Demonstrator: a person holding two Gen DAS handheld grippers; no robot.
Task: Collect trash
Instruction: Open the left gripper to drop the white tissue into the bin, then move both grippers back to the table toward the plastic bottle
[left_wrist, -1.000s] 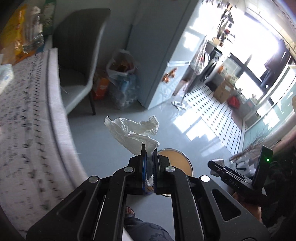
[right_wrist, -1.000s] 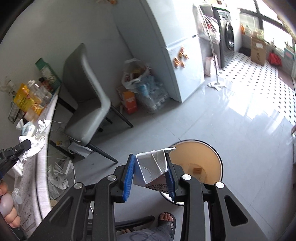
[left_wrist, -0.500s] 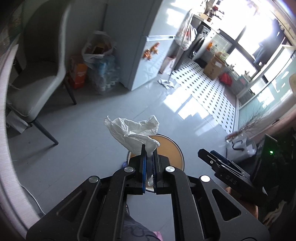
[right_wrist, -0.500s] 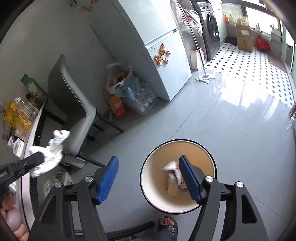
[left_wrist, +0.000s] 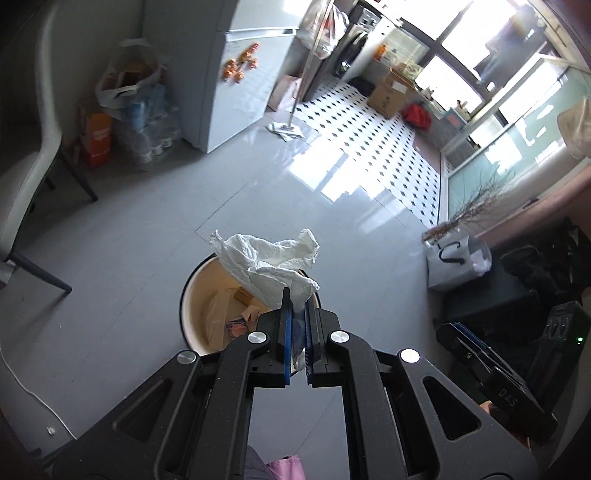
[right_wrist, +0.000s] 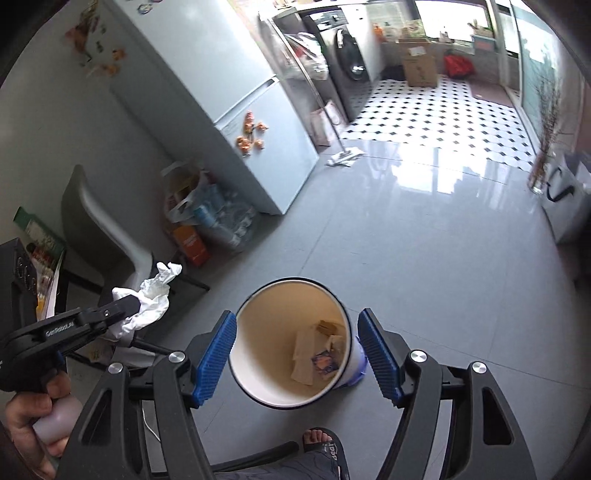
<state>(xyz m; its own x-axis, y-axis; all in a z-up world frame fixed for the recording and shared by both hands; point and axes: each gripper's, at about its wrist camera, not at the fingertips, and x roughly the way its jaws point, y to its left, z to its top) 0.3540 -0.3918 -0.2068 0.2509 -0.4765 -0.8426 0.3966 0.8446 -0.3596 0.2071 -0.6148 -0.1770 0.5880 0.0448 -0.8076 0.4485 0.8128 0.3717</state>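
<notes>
The left tool (left_wrist: 297, 325) is clamped tight on a crumpled white tissue (left_wrist: 267, 258), blue pads pinching its lower end while the rest fans out above the fingertips. From the left wrist view the tissue hangs over the far rim of the round trash bin (left_wrist: 192, 291), a cream-lined bucket standing on the grey floor (left_wrist: 129, 258). From the right wrist view the same tissue (right_wrist: 147, 299) sits off to the left of the bin (right_wrist: 258, 317), so whether it is truly above the opening or just short of it is hard to judge between these two angles. The right tool (right_wrist: 297, 350) is spread wide with nothing in it, its blue pads (right_wrist: 216, 354) standing on either side of the bin's mouth. Down inside the bin lie scraps of paper (right_wrist: 306, 354) and a small colourful wrapper (right_wrist: 325, 363). The person's left hand (right_wrist: 29, 417) grips the left tool's handle at the lower left of that view, and a sandalled foot (right_wrist: 325, 446) shows just below the bin. Further back there is a grey chair (right_wrist: 99, 229), a white fridge (right_wrist: 229, 103) with orange magnets, a plastic bag (right_wrist: 184, 192) by a pack of water bottles (right_wrist: 225, 218), and a mop (right_wrist: 343, 155) at the edge of the black-and-white tiles.
</notes>
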